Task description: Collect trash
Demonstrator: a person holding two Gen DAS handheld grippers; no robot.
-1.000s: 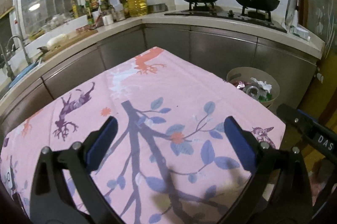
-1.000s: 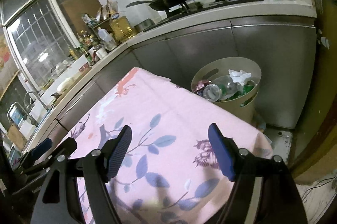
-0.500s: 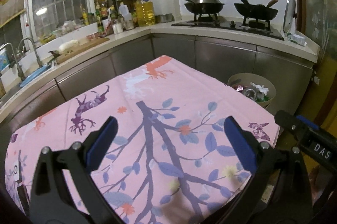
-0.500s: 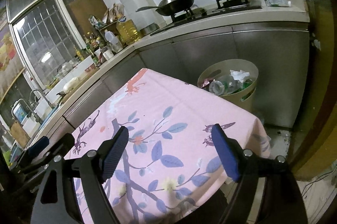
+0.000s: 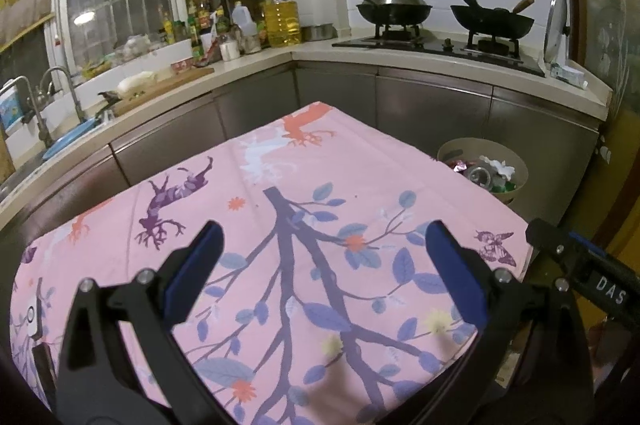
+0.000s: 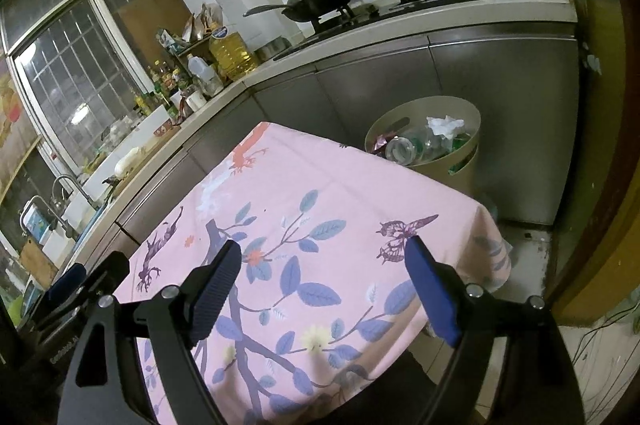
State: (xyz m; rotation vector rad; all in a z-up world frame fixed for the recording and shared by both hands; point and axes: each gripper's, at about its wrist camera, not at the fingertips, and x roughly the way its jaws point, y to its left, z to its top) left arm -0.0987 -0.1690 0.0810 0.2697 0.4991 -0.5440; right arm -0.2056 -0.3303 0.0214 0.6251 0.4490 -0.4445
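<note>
Left gripper (image 5: 324, 273): held above the near half of the table, jaws spread wide, nothing between the blue pads (image 5: 200, 265).
Right gripper (image 6: 324, 289): above the table's right near corner, jaws just been opening, now wide apart, nothing between them; also visible as a dark finger at the right edge of the left wrist view.
Table (image 5: 280, 185): covered by a pink cloth printed with a purple branch, blue leaves, a butterfly and an orange figure; surface bare of loose items under both grippers.
Trash bin (image 6: 468, 153): round, beige, on the floor just beyond the table's far right corner, against the steel cabinet fronts.
Trash (image 6: 420, 141): inside the bin, reaching near the rim; crumpled white paper on top, a clear plastic bottle, a foil wrapper and green pieces.
Counter (image 5: 420, 59): L-shaped, behind the table.
Woks (image 5: 394, 9): two, on the stove burners, the left one lidded.
Oil bottle (image 5: 282, 21): large, yellow, in the counter corner among smaller bottles.
Sink tap (image 5: 60, 81): at far left, under the barred window.
</note>
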